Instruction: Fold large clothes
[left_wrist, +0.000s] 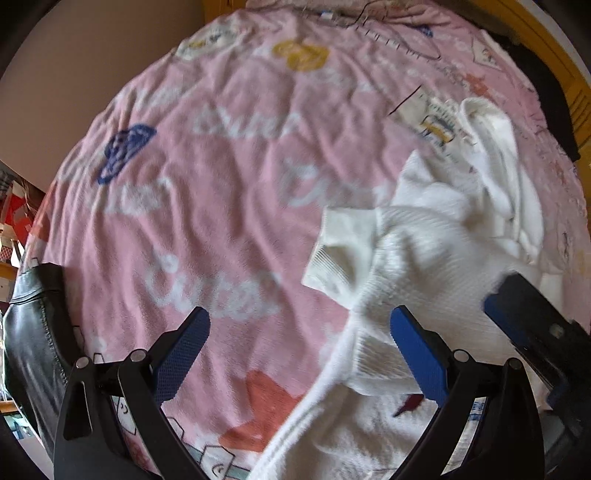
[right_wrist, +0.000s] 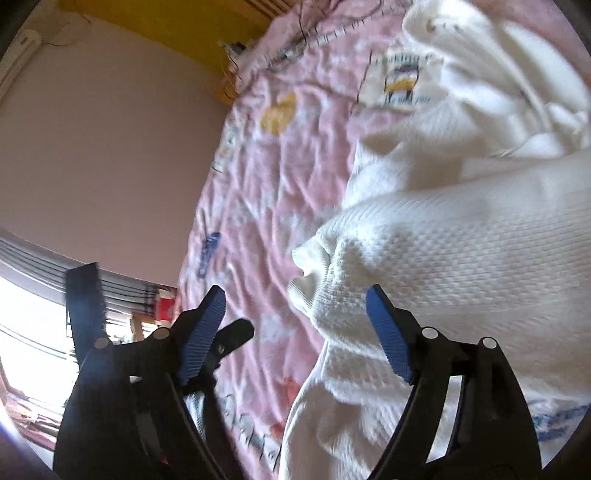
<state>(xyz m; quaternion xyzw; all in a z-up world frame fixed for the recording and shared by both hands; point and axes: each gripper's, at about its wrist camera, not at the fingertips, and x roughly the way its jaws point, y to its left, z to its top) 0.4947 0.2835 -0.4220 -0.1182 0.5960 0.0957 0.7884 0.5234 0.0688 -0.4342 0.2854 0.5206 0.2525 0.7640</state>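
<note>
We are early in the fold, by our reading. The white sweater (left_wrist: 424, 236) lies crumpled on the pink bedspread (left_wrist: 221, 184), toward its right side, with a ribbed cuff (left_wrist: 332, 258) turned up and the body bunched in loose heaps; we see no flat panel or clean crease yet. Our left gripper (left_wrist: 299, 347) is spread wide above the sweater's near edge, holding nothing. Our right gripper (right_wrist: 295, 325) is spread too, the cuff (right_wrist: 310, 266) lying just ahead of its fingers, not pinched. Spreading the garment flat and every fold seem left to do.
</note>
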